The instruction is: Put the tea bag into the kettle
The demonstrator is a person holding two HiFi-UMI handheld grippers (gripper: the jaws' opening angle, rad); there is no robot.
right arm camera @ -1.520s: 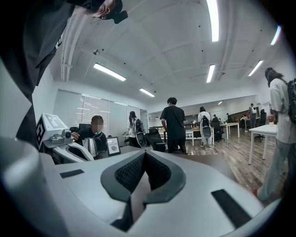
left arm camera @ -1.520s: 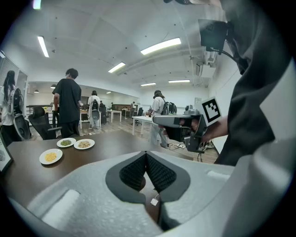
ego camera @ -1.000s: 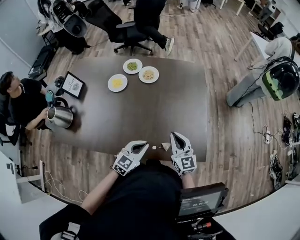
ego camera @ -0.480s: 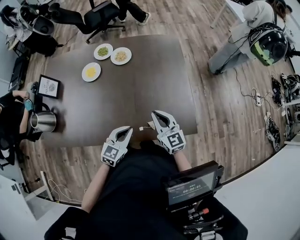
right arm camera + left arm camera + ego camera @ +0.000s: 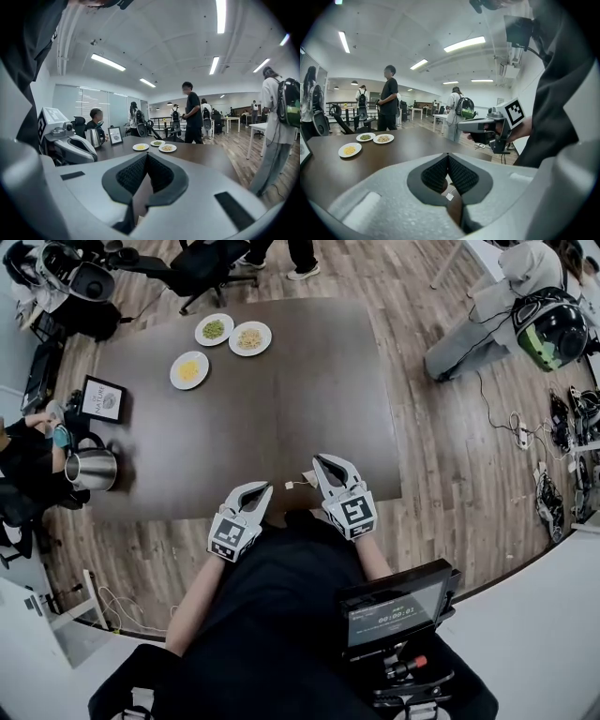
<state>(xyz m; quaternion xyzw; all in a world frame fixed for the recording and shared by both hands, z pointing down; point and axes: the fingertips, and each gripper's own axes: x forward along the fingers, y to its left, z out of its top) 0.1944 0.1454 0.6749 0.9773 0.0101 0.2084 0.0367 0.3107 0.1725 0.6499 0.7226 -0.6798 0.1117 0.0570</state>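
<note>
Left tongs [image 5: 268, 487] and right tongs [image 5: 318, 458] are both pressed together at the table's [image 5: 281, 399] near edge, tea bag [image 5: 307, 477] lying between them; kettle [image 5: 92, 469] at left edge.

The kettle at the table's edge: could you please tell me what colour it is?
The kettle is shiny silver, a polished metal finish; the head view shows it best.

My left gripper [image 5: 447, 157]: jaws together at the tips. A small white tag [image 5: 449, 197] on a string shows in the gap beneath them. Right gripper [image 5: 465, 125] is ahead, to the right. Three plates [image 5: 349, 150] sit far left on the table [image 5: 408, 145].
</note>
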